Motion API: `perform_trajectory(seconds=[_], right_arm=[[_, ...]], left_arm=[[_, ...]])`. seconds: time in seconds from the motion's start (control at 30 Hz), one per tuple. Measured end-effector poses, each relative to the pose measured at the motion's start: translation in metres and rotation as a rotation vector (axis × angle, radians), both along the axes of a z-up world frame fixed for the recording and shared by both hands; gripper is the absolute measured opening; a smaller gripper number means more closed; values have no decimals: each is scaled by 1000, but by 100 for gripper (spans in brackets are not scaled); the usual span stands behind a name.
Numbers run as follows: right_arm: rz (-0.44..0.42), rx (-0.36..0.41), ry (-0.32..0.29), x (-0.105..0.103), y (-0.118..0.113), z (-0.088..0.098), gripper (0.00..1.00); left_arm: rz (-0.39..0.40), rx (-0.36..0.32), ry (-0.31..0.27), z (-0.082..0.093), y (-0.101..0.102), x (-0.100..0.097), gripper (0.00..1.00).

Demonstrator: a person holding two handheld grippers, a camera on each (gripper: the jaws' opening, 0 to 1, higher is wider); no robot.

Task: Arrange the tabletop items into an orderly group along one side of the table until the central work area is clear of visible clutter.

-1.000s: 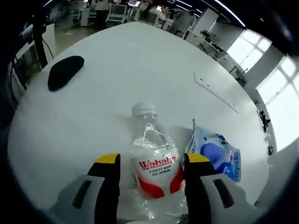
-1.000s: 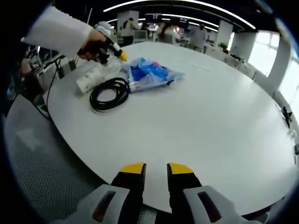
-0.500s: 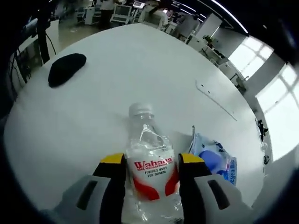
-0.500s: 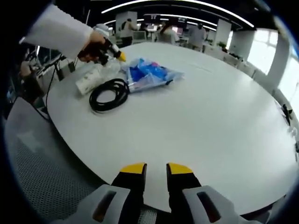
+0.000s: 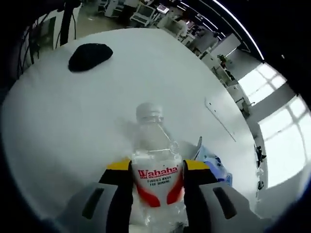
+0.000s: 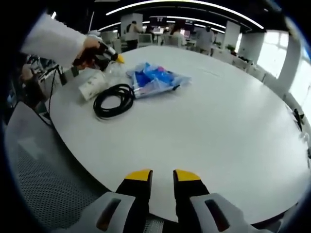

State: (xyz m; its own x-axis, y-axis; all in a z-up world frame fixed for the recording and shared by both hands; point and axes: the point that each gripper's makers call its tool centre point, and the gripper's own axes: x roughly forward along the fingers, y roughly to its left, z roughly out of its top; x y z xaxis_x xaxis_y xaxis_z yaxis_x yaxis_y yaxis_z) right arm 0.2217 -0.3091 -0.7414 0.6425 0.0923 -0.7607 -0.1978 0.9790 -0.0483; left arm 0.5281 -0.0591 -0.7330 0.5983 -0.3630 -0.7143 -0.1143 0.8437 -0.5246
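Observation:
A clear water bottle [image 5: 156, 165] with a red and white Wahaha label points away from me, cap at the far end, over the round white table [image 5: 73, 121]. My left gripper [image 5: 156, 167] is shut on the bottle's labelled body. In the right gripper view, a hand in a white sleeve holds the left gripper [image 6: 108, 54] at the table's far left. Beside the left gripper lie a blue plastic packet [image 6: 154, 77], a coiled black cable [image 6: 114, 99] and a whitish cylinder [image 6: 91, 86]. My right gripper [image 6: 163, 175] hangs over the near table edge, its jaws a narrow gap apart with nothing between them.
The blue packet [image 5: 214, 165] lies just right of the bottle. A flat black object [image 5: 90, 56] rests at the far left of the table, and a thin pale strip [image 5: 221, 119] lies farther right. A grey mesh chair [image 6: 43, 179] stands below the near edge.
My left gripper's jaws closed on the bottle a second ago. The left hand has since tilted and shifted a little to the left with it. The right gripper has not moved.

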Motion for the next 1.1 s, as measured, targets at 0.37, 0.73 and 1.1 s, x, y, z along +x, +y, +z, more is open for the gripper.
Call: perform_trajectory(seconds=[0.37, 0.73, 1.1], right_arm=[[3, -1, -15, 1, 0, 3, 15], [-2, -1, -31, 2, 0, 5, 16], [-5, -3, -35, 3, -2, 6, 16]], left_arm=[[-133, 65, -182, 48, -8, 3, 36], [-234, 150, -337, 85, -9, 7, 35], [-385, 274, -440, 107, -2, 17, 36]])
